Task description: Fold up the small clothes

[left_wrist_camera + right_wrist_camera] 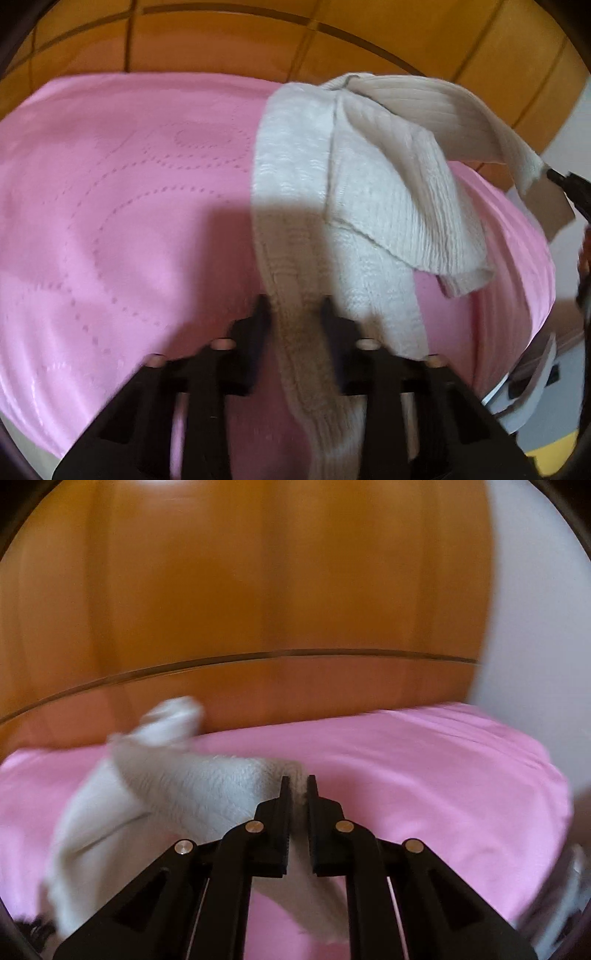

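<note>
A small cream knitted garment (369, 206) hangs stretched above the pink bedsheet (129, 206). My left gripper (293, 306) is shut on one ribbed edge of it, which runs down between the fingers. The other end rises to the upper right, where the tip of my right gripper (557, 177) holds it. In the right wrist view my right gripper (297, 786) is shut on the garment (184, 786), which trails down and to the left over the sheet (424, 775). The view is blurred.
A wooden headboard or wall panel (258, 609) rises behind the bed. A white wall (535, 627) stands at the right. In the left wrist view, cardboard and white items (535, 387) lie past the bed's right edge.
</note>
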Demonstrator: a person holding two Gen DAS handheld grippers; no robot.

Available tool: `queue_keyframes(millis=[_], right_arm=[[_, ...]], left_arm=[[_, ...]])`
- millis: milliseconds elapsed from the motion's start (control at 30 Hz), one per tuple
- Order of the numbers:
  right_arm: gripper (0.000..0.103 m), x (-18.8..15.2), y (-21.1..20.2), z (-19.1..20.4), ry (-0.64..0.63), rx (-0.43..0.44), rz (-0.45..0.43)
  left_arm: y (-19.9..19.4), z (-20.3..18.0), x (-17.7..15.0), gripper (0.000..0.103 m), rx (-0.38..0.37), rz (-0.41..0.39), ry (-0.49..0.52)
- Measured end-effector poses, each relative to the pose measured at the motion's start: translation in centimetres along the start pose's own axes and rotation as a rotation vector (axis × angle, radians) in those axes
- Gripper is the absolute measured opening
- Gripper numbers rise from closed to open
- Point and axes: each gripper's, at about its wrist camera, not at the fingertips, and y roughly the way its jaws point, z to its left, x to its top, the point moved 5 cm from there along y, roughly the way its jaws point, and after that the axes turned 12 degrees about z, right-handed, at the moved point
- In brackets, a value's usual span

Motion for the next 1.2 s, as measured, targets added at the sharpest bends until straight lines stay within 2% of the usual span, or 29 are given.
queue_keyframes(millis=[33, 100, 167, 200, 267, 367, 400, 467, 533, 567, 600, 667, 700, 733, 800, 867, 900, 933, 1000, 1033, 1067, 1100, 1133, 1200], right_arm=[[0.007, 0.7, 1.5, -1.7, 0.036, -0.056, 0.013], [0.007, 1.7, 4.7, -5.3, 0.124, -0.126, 0.068], [0.007, 2.1, 7.3, -7.7, 0.176, -0.161, 0.113], [0.003, 2.2, 8.5, -8.2, 0.184, -0.187, 0.127], [0.001, 2.2, 9.7, -8.4, 0.174, -0.200, 0.146], [0.008, 2.0, 10.5, -7.4, 0.162, -0.178, 0.157], [0.023, 1.8, 10.2, -6.4, 0.146, -0.146, 0.154], [0.042, 0.9, 8.7, -3.9, 0.115, -0.076, 0.150], [0.045, -0.5, 7.1, -0.6, 0.057, 0.059, 0.162], [0.045, -1.1, 6.3, 0.4, 0.029, 0.102, 0.166], [0.045, -2.1, 5.2, 2.9, -0.020, 0.181, 0.178], [0.045, -3.8, 3.3, 6.9, -0.090, 0.317, 0.204], [0.045, -4.9, 2.1, 9.7, -0.137, 0.394, 0.220], [0.045, -5.8, 1.2, 11.6, -0.172, 0.445, 0.231], [0.047, -8.2, -1.1, 16.6, -0.241, 0.566, 0.266], [0.054, -10.1, -2.3, 20.4, -0.288, 0.645, 0.309], [0.060, -11.2, -2.7, 22.7, -0.329, 0.661, 0.321], [0.060, -12.2, -2.6, 24.4, -0.364, 0.639, 0.320], [0.056, -14.0, -1.7, 27.9, -0.444, 0.575, 0.355], [0.046, -14.8, -1.1, 29.0, -0.484, 0.536, 0.379], [0.011, -15.5, -0.4, 29.9, -0.533, 0.467, 0.395], [0.006, -15.3, -0.3, 29.8, -0.531, 0.459, 0.396], [0.006, -14.5, -0.7, 29.2, -0.497, 0.498, 0.386], [0.006, -11.4, -3.1, 26.9, -0.445, 0.535, 0.309]], left_arm=[[0.2, 0.2, 0.6, 0.007, -0.003, 0.005, -0.002], [-0.1, 0.7, 1.2, 0.005, -0.018, 0.007, -0.014], [-0.8, 1.5, 2.3, 0.005, 0.017, -0.017, -0.018], [-1.2, 2.2, 2.9, 0.005, 0.037, -0.031, -0.025], [-2.7, 4.5, 4.7, 0.004, 0.088, -0.077, -0.072], [-6.2, 9.2, 8.2, 0.004, 0.197, -0.174, -0.157], [-7.4, 10.9, 9.6, 0.004, 0.238, -0.207, -0.186], [-9.9, 14.4, 12.4, 0.004, 0.282, -0.271, -0.259], [-11.5, 16.4, 14.7, 0.005, 0.304, -0.306, -0.301], [-12.1, 17.0, 15.3, 0.005, 0.348, -0.325, -0.317], [-12.6, 17.5, 15.8, 0.005, 0.387, -0.349, -0.325], [-13.2, 17.9, 16.3, 0.023, 0.389, -0.359, -0.332], [-13.2, 18.0, 16.2, 0.051, 0.374, -0.358, -0.349], [-13.7, 18.1, 15.4, 0.064, 0.368, -0.374, -0.359], [-13.4, 17.4, 14.9, 0.064, 0.352, -0.389, -0.345], [-11.8, 16.0, 14.4, 0.064, 0.346, -0.354, -0.309], [-11.3, 15.6, 13.9, 0.064, 0.344, -0.340, -0.302], [-10.6, 15.0, 13.3, 0.064, 0.323, -0.322, -0.291], [-9.6, 13.9, 12.1, 0.064, 0.280, -0.293, -0.283], [-8.9, 13.2, 11.2, 0.064, 0.260, -0.274, -0.276], [-8.5, 12.7, 10.7, 0.064, 0.244, -0.262, -0.269], [-8.1, 12.1, 9.9, 0.064, 0.221, -0.247, -0.258], [-7.9, 11.8, 9.4, 0.064, 0.202, -0.240, -0.252], [-7.5, 10.9, 8.2, 0.064, 0.143, -0.224, -0.231]])
